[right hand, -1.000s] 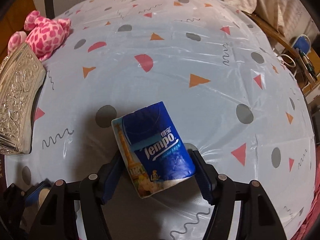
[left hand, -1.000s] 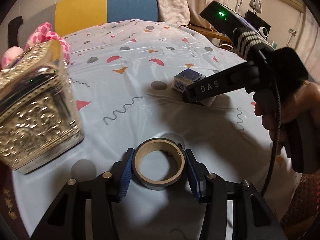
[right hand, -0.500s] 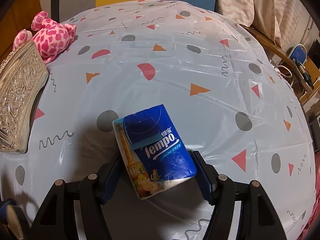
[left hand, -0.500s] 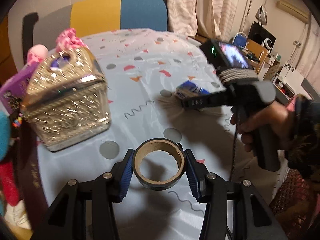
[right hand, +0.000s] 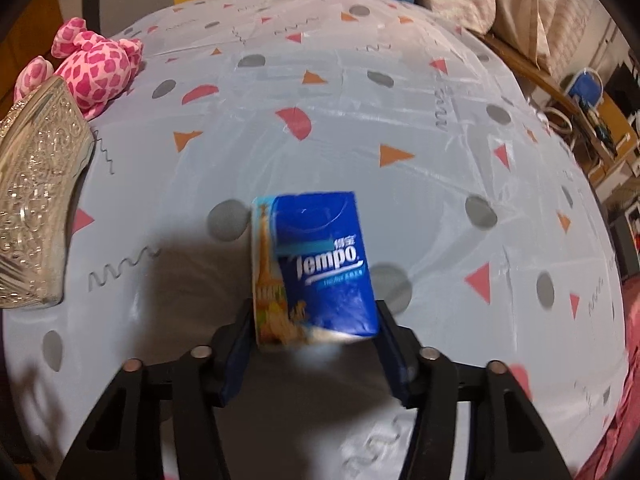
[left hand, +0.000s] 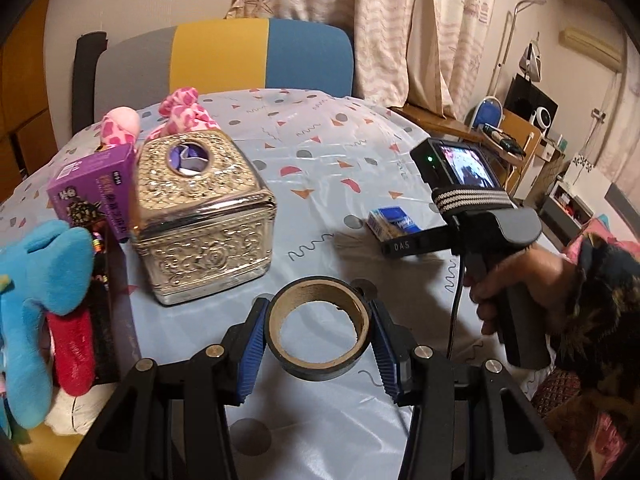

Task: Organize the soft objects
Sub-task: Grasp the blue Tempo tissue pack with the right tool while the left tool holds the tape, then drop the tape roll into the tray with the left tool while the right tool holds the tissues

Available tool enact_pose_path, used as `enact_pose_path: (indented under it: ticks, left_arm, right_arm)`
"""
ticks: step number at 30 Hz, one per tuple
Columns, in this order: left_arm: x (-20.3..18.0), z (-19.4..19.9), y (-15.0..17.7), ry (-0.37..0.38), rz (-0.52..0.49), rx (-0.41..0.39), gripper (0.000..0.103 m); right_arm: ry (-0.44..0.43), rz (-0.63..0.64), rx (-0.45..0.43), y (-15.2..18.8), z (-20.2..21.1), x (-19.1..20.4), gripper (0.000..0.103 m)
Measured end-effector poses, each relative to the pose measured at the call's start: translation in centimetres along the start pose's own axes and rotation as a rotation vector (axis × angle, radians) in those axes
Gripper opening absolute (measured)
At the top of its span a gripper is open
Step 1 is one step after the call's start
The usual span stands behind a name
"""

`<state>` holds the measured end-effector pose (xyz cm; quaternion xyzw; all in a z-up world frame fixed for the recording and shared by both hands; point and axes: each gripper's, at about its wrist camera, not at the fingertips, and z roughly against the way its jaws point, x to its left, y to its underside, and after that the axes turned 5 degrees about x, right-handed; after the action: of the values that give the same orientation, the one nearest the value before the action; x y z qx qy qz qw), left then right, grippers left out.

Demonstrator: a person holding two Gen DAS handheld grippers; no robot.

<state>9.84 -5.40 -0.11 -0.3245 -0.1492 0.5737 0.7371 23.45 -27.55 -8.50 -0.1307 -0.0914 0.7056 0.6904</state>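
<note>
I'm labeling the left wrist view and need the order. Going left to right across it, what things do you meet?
Blue plush toy → purple box → ornate metal tissue box → roll of tape held in the left gripper → blue tissue pack → right gripper with the person's hand.

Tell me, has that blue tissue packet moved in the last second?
Yes. The tissue packet, gripped in the right tongs, has swung more upright and shifted rightward, off the grey dot it partly covered.

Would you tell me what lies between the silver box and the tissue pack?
Only bare tablecloth between silver box and tissue pack, left wrist view.
</note>
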Motion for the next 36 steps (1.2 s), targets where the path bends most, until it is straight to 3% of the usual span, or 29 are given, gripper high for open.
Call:
enact_pose_path:
  ticks: [3,8,13,18,22,27,31,36]
  left_arm:
    - [0.5,0.6,0.2,0.006,0.014,-0.011,0.049]
    - [1.2,1.6,0.4,0.016,0.031,-0.026,0.049]
    - [2.5,3.2,0.8,0.011,0.047,-0.038,0.049]
    - [5.7,5.5,1.3,-0.027,0.119,-0.056,0.049]
    - [9.2,7.6,2.0,-0.075,0.197,-0.070,0.049]
    - [14.7,10.5,4.0,-0.192,0.294,-0.083,0.049]
    - [19.0,11.6,6.8,-0.291,0.384,-0.052,0.049]
    - [22.3,11.2,9.7,-0.352,0.469,0.002,0.049]
  right_arm:
    - [-0.041,-0.040,0.006,1.2,0.5,0.8,0.054]
    - [0.047,0.169,-0.083,2.9,0.8,5.1,0.053]
    - [0.008,0.166,-0.092,2.7,0.5,4.5,0.053]
    - [0.040,0.206,-0.111,3.0,0.6,5.0,0.053]
    - [0.042,0.214,-0.112,3.0,0.6,5.0,0.053]
    - [0.048,0.228,-0.117,3.1,0.7,5.2,0.053]
    - [0.055,0.238,-0.120,3.2,0.8,5.3,0.053]
    - [0.049,0.236,-0.116,3.2,0.8,5.1,0.053]
